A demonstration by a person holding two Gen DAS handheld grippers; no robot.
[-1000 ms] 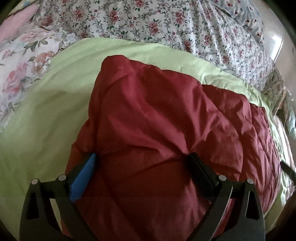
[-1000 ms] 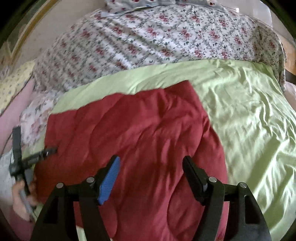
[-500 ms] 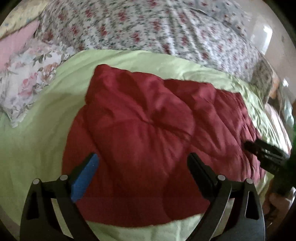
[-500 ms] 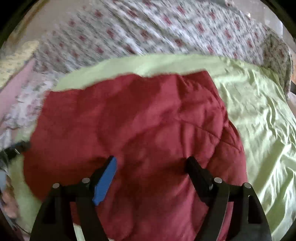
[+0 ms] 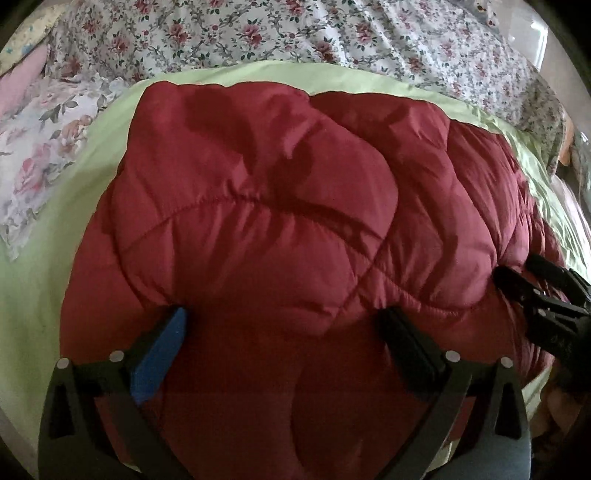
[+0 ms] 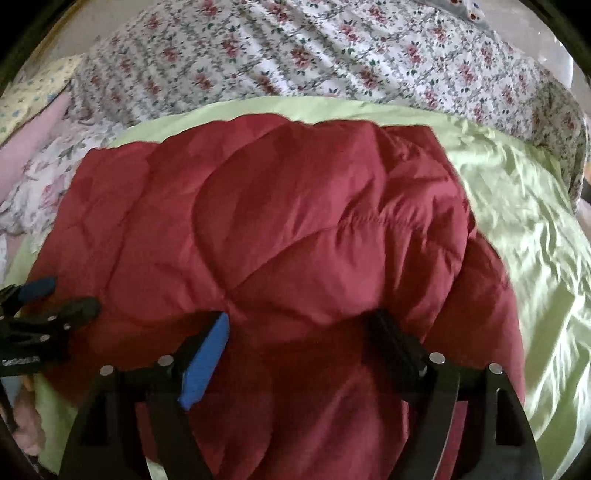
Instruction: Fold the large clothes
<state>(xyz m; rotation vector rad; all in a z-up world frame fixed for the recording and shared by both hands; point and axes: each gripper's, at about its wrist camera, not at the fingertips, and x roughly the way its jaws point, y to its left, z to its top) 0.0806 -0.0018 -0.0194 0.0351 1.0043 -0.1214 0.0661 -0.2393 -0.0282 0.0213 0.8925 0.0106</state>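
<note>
A dark red quilted puffer garment [image 5: 280, 221] lies in a puffy heap on a light green sheet [image 5: 62, 206]; it also shows in the right wrist view [image 6: 280, 236]. My left gripper [image 5: 284, 325] is open, both fingers pressed into the near side of the padding. My right gripper [image 6: 299, 328] is open too, its fingers sunk into the near edge of the garment. Each gripper shows in the other's view: the right one at the far right [image 5: 546, 306], the left one at the far left [image 6: 40, 317].
A floral-print bedspread [image 5: 295, 33] covers the far half of the bed. A floral pillow [image 5: 40, 147] and pink bedding [image 5: 18, 77] lie at the left. The green sheet [image 6: 524, 229] stretches bare to the right of the garment.
Both grippers have come down closer onto the red garment and now press into it. The garment fills more of both views. The jaws stay open.
</note>
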